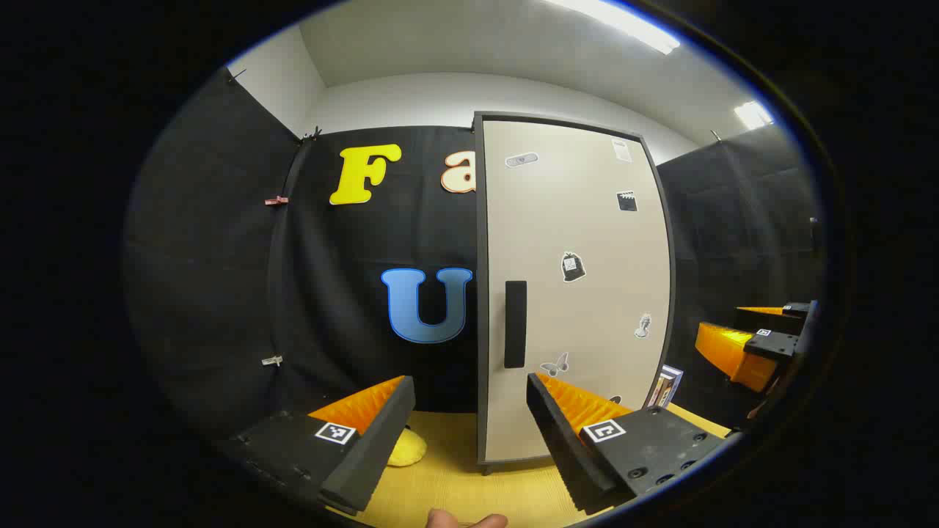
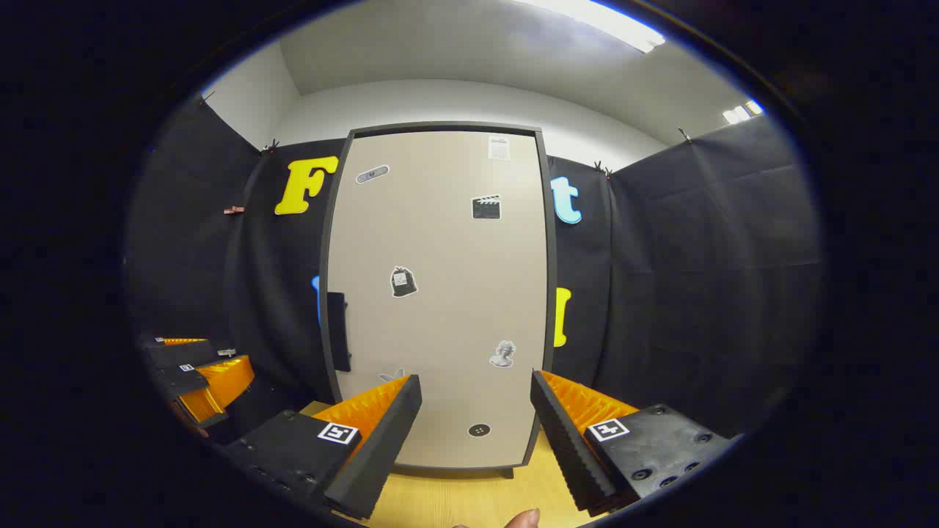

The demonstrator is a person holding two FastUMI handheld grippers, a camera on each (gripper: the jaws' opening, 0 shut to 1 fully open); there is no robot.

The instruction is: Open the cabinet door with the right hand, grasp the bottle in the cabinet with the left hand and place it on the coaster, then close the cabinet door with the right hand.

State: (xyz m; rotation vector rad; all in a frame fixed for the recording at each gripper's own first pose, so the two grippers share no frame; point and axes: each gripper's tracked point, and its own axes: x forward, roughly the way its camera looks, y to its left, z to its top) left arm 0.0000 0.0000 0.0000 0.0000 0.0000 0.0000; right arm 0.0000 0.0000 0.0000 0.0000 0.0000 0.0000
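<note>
A: Door status?
B: cabinet door [image 2: 440, 293] flush in its frame, handle [image 2: 338, 331] on its left edge. Bottle can't be seen – door covers the inside.
A: Grippers?
B: right gripper [image 2: 477, 433] jaws wide, empty, facing the door. left gripper [image 1: 469, 433] also wide, empty – yellow coaster [image 1: 406, 447] on the table [image 1: 455, 484] just beyond its left finger.

The shut cabinet door [image 2: 440, 301] blocks the way inside.

Bright ceiling strip lights [image 1: 623, 20] illuminate both views evenly. Focus is sharp throughout. Fisheye distortion bows the cabinet door [image 2: 440, 293] edges outward.
</note>
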